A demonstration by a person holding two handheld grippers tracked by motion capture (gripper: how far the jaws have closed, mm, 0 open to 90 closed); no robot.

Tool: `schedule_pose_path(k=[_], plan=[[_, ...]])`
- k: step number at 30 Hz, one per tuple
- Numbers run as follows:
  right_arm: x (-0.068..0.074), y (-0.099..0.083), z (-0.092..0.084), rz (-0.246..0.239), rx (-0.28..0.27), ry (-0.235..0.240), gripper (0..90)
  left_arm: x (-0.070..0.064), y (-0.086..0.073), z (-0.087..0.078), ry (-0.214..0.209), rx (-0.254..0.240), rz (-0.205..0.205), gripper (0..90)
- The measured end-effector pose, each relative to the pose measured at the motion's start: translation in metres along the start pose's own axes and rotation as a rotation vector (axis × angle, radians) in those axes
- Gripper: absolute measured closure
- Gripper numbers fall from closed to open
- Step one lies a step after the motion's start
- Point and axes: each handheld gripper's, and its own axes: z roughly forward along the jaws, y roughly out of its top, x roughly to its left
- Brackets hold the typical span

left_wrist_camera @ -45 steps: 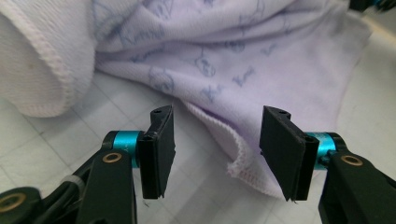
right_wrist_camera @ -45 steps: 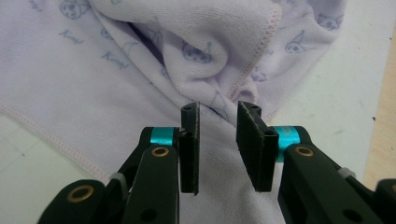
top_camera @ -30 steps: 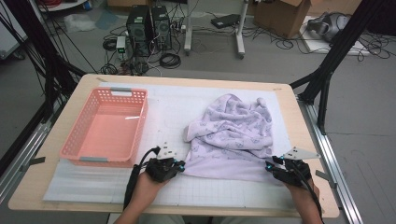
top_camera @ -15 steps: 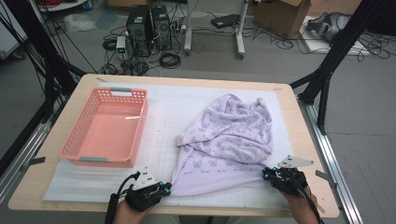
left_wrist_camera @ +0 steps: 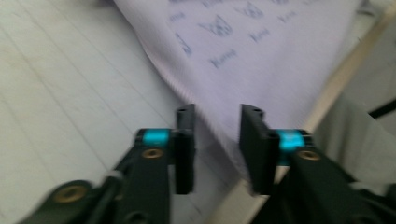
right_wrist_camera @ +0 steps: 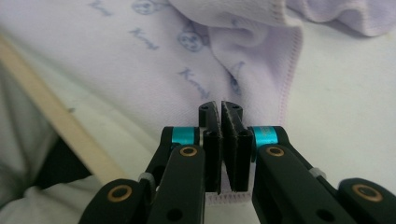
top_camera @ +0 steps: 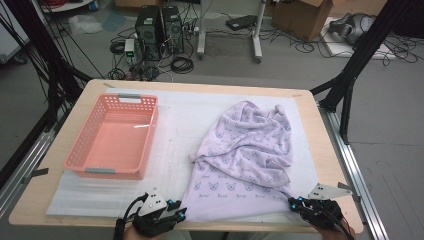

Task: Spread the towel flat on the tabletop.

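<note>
A lilac cloth (top_camera: pixel 245 150) printed with small faces lies rumpled on the right half of the table, its near edge pulled out flat. My left gripper (top_camera: pixel 181 214) sits at the cloth's near left corner by the front edge. In the left gripper view its jaws (left_wrist_camera: pixel 217 116) have just been opening and stand apart, with the cloth's (left_wrist_camera: pixel 261 46) edge lying between them, not pressed. My right gripper (top_camera: pixel 294 202) is at the near right corner. There its jaws (right_wrist_camera: pixel 221 109) are shut on the hem of the cloth (right_wrist_camera: pixel 140 60).
A pink plastic basket (top_camera: pixel 112 172) stands on the left of the table. A white foam mat (top_camera: pixel 175 125) covers the wooden tabletop (top_camera: pixel 330 165). Both grippers are close to the table's front edge. Cables, computers and boxes lie on the floor beyond.
Both grippers drew the cloth's near edge toward the front of the table, stretching it flatter. The left gripper's jaws then came apart and let go of the corner.
</note>
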Motion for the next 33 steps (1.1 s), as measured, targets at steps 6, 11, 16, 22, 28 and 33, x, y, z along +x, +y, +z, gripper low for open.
schedule_pose_path(k=[6,11,16,22,28,33], plan=[[-0.005,0.007,0.002,0.035,-0.109,-0.048,60.4,0.02,0.027,0.016,0.026,-0.061,-0.054,43.8],[-0.012,0.019,0.024,0.047,-0.083,-0.107,54.4,0.032,0.049,0.053,0.039,-0.021,-0.075,38.9],[-0.012,0.03,0.045,-0.008,-0.047,-0.145,52.2,0.035,0.058,0.08,0.069,0.057,-0.072,38.8],[-0.019,0.033,0.053,0.06,-0.064,-0.097,67.3,0.025,0.062,0.088,0.129,0.086,0.007,37.9],[-0.026,0.039,0.059,0.109,-0.089,-0.068,84.0,0.024,0.064,0.09,0.114,0.082,0.009,85.4],[-0.03,0.053,0.07,0.135,-0.133,-0.153,84.1,0.031,0.07,0.095,0.142,0.053,-0.058,85.8]])
